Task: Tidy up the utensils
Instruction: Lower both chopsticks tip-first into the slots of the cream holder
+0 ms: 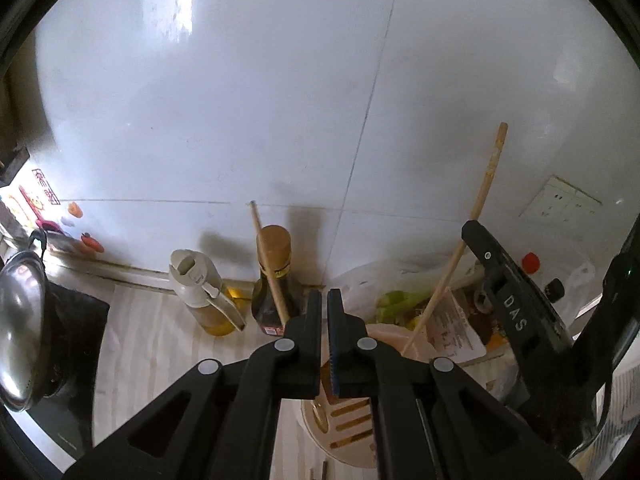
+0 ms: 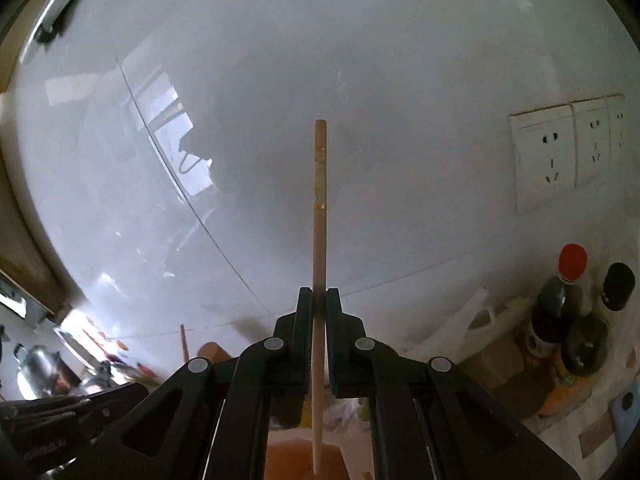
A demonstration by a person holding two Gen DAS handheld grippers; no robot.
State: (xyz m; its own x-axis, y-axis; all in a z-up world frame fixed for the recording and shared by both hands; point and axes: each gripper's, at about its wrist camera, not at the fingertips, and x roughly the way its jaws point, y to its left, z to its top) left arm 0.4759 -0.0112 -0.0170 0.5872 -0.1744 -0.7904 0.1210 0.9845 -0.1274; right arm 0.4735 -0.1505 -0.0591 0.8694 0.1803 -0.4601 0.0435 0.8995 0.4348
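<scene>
1. Step in hand, as I judge it: carrying chopsticks to the holder. My right gripper (image 2: 319, 312) pinches one chopstick (image 2: 320, 240), upright, its lower tip over the orange-brown holder (image 2: 296, 456).
2. Left gripper (image 1: 324, 312) is pressed together; it seems to clamp a second chopstick (image 1: 269, 264), slanting before the dark bottle (image 1: 274, 280), though the contact is hidden.
3. Next move calls for lowering each tip into the slotted holder (image 1: 348, 420), then releasing.
4. Count: two chopsticks, two grippers, one holder.

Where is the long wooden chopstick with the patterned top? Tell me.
The long wooden chopstick stands upright, clamped in the right tool, against the white tiled wall, left of the wall sockets.
</scene>
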